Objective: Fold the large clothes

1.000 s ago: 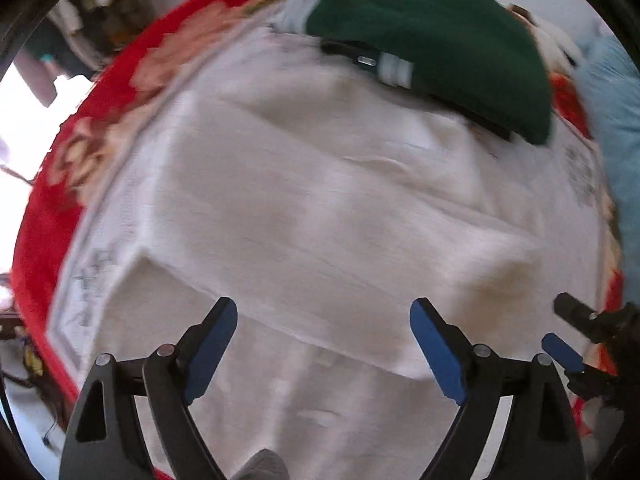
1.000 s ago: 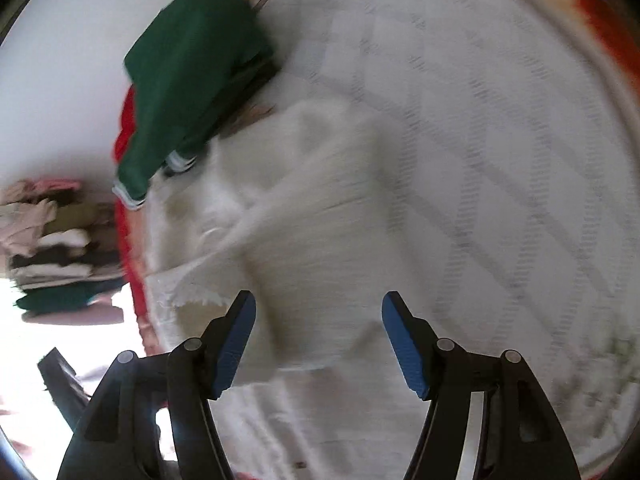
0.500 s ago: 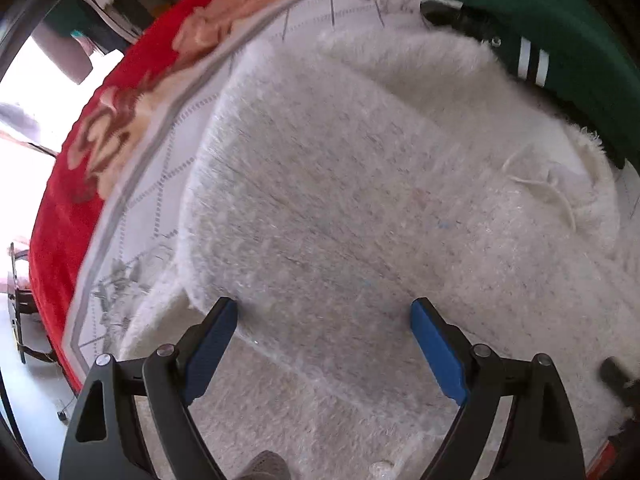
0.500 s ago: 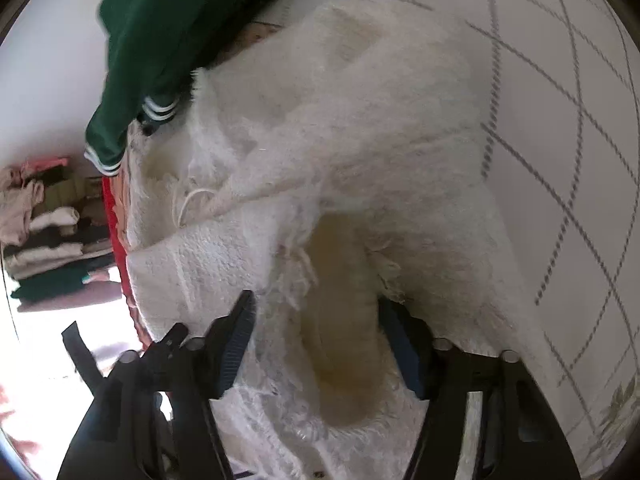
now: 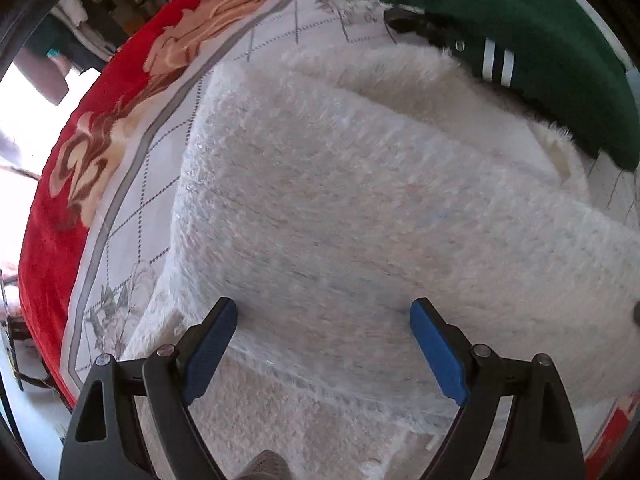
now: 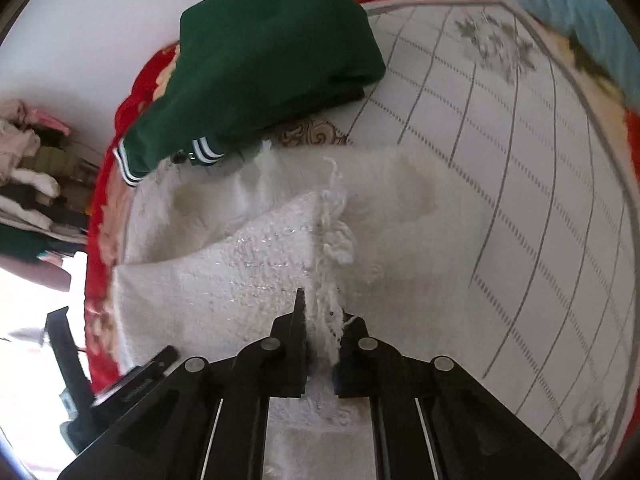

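Note:
A fluffy white garment (image 5: pixel 360 208) lies partly folded on the bed, filling most of the left wrist view. My left gripper (image 5: pixel 324 320) hangs just above it, pointing down, its blue pads (image 5: pixel 436 356) wide apart with only the flat fabric below them. In the right wrist view my right gripper (image 6: pixel 322 320) is shut on a fringed edge of the white garment (image 6: pixel 248 280), and a fold of it rises up to the jaws.
A folded green garment (image 5: pixel 520 48) with white-striped cuffs lies at the far side, touching the white one; it shows too as the green garment (image 6: pixel 272 52). The bed cover (image 6: pixel 520 200) is white with a grid pattern and a red floral border (image 5: pixel 100 152). Stacked clothes (image 6: pixel 28 168) sit beyond the bed's left edge.
My right gripper closed on the white garment's edge and lifted it, swinging toward the open bed cover. My left gripper sank closer to the fabric, then held still, staying open.

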